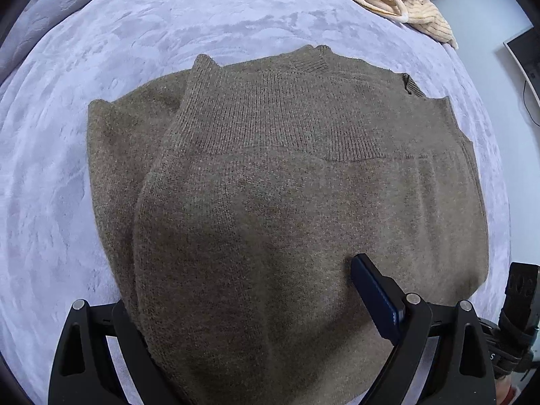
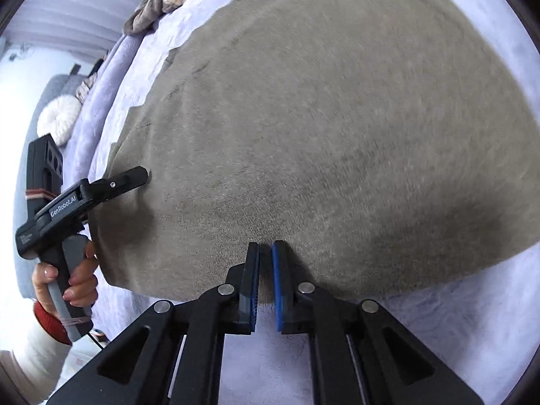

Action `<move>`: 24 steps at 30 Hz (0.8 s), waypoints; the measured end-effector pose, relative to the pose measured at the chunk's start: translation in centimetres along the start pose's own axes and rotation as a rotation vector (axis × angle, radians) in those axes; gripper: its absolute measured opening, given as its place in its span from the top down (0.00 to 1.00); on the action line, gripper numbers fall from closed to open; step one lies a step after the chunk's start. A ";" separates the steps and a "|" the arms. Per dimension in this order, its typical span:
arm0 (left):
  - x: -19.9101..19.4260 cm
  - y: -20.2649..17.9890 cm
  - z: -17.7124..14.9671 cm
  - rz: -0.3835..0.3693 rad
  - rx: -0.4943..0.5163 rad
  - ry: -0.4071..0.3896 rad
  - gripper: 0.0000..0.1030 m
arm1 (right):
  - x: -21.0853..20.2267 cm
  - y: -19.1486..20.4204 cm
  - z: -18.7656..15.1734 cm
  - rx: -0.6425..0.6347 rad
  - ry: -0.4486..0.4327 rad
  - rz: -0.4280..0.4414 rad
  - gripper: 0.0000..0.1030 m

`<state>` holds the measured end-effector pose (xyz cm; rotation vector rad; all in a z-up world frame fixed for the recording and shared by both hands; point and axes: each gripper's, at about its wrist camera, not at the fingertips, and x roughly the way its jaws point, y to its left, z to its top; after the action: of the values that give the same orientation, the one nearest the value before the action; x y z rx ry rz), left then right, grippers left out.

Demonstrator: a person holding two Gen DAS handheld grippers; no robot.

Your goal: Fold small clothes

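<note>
bed: lavender plush cover (image 1: pixel 168 33) | grey headboard (image 2: pixel 30 128) | round white cushion (image 2: pixel 59 119)

L gripper (image 2: pixel 143 173) clamped, R gripper (image 2: pixel 265 253) near-closed

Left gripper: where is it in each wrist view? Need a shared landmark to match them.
Left wrist: left gripper is at the bottom edge. One blue-padded finger lies on the sweater; the other is hidden under the cloth.
Right wrist: left gripper is at the left edge, held in a hand, tip at the sweater's near-left edge.
Shared landmark: the brown sweater on the lavender blanket, filling both views.
</note>
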<state>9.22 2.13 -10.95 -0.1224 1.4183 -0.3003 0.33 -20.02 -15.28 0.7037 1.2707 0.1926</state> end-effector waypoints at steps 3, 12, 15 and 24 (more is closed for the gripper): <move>0.1 -0.3 0.1 0.021 0.000 0.000 0.13 | 0.5 -0.4 0.1 0.017 -0.008 0.032 0.95; -1.6 0.1 0.3 0.057 0.022 -0.033 0.73 | 0.6 -0.6 -0.3 0.001 -0.013 0.059 0.95; -2.9 1.1 0.7 -0.031 -0.041 -0.045 0.78 | 0.6 -1.0 -0.4 0.015 -0.017 0.081 0.95; -8.5 -5.6 3.1 -0.173 0.030 -0.149 0.78 | 0.4 -3.1 -1.1 0.069 -0.036 0.169 0.95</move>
<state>10.51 -1.18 -0.93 -0.2391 1.2573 -0.4463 -1.28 -21.86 -17.49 0.8716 1.1882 0.2739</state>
